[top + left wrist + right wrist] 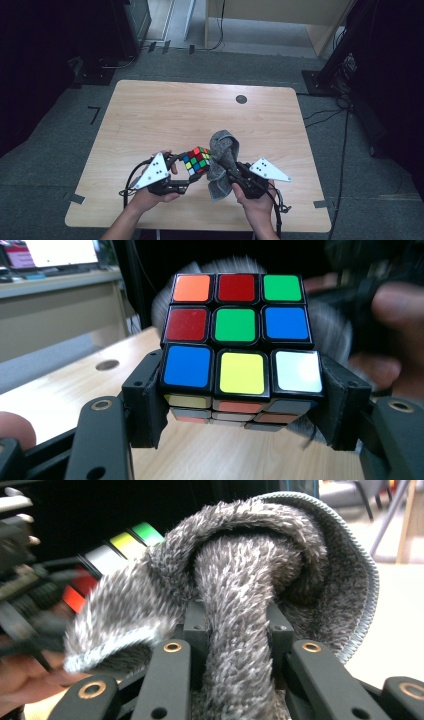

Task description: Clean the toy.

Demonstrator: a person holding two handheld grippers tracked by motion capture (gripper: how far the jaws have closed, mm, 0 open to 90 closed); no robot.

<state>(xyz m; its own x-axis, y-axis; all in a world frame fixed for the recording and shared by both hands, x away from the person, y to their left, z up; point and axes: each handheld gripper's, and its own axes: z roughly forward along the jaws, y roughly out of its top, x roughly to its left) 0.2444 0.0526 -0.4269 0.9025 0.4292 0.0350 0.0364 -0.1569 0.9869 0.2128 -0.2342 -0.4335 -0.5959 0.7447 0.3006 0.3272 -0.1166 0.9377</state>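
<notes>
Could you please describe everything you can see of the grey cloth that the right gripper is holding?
The grey cloth is a fluffy, fleecy fabric with a stitched hem along one edge. It is bunched and folded over itself, pinched between the jaws of the right gripper, and it hangs in a crumpled wad above the table. It lies against one side of the puzzle cube, which the left gripper clamps.

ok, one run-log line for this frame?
left gripper: shut on puzzle cube | right gripper: shut on grey cloth | cloth against cube, above table
</notes>
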